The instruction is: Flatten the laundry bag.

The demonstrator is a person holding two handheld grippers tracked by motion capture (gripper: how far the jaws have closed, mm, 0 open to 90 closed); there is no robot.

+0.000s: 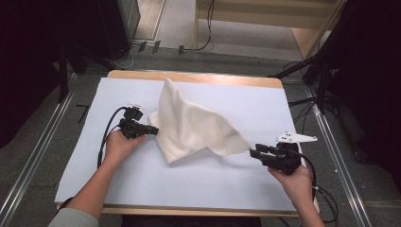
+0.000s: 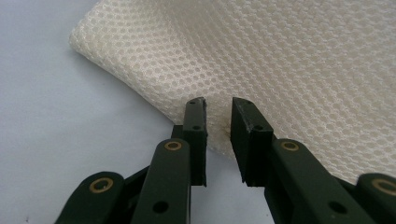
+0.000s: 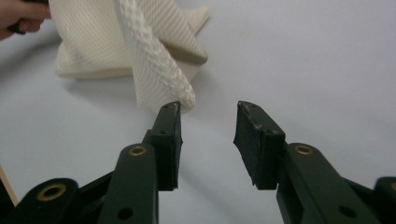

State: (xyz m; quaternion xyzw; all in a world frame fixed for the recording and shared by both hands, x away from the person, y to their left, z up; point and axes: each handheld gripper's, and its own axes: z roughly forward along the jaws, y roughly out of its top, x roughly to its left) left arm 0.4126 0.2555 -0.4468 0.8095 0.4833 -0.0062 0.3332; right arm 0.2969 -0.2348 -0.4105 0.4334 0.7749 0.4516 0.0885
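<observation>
Looks maybe halfway through folding: the cream waffle-weave cloth [image 1: 191, 125] sits bunched mid-way on the pale blue surface [image 1: 265, 189], left claw [image 1: 152, 130] pinching its edge, right claw [image 1: 253, 152] standing wide and empty just beside a corner, so flattening's left.

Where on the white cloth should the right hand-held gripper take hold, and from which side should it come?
Probably the cloth's right corner tip, coming level from the right. That corner is raised above the table and hangs just ahead of the open right hand-held gripper, so the jaws can close across its thin edge. The left hand-held gripper pinches the opposite edge.
</observation>
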